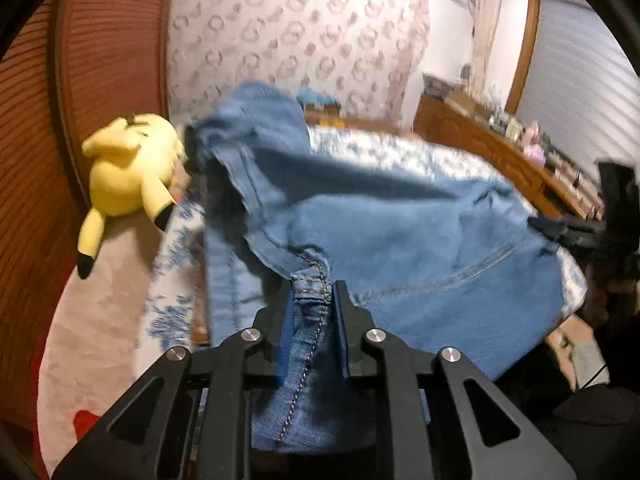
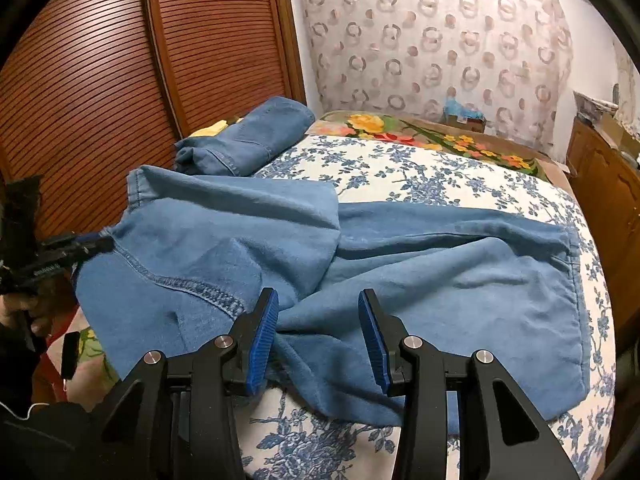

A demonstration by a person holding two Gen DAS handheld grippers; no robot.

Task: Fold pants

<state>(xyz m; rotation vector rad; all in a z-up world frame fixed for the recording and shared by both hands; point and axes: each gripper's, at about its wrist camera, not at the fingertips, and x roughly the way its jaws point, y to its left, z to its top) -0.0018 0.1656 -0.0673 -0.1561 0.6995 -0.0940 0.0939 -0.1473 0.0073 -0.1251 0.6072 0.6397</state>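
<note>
Blue denim pants (image 2: 420, 256) lie spread and rumpled across the bed; they also show in the left wrist view (image 1: 400, 240). My left gripper (image 1: 311, 296) is shut on the pants at a stitched seam and holds that part lifted; it also shows at the left edge of the right wrist view (image 2: 94, 242). My right gripper (image 2: 318, 316) is open, just above the pants' near edge, holding nothing. In the left wrist view a dark gripper (image 1: 540, 229) at the far right touches the pants' edge.
The bed has a blue-flowered white cover (image 2: 440, 168) and a flowered blanket (image 2: 420, 130) at its far end. A yellow plush toy (image 1: 128, 168) lies at the bed's left. A slatted wooden wardrobe (image 2: 120, 60) stands at left, a wooden dresser (image 1: 500, 148) at right.
</note>
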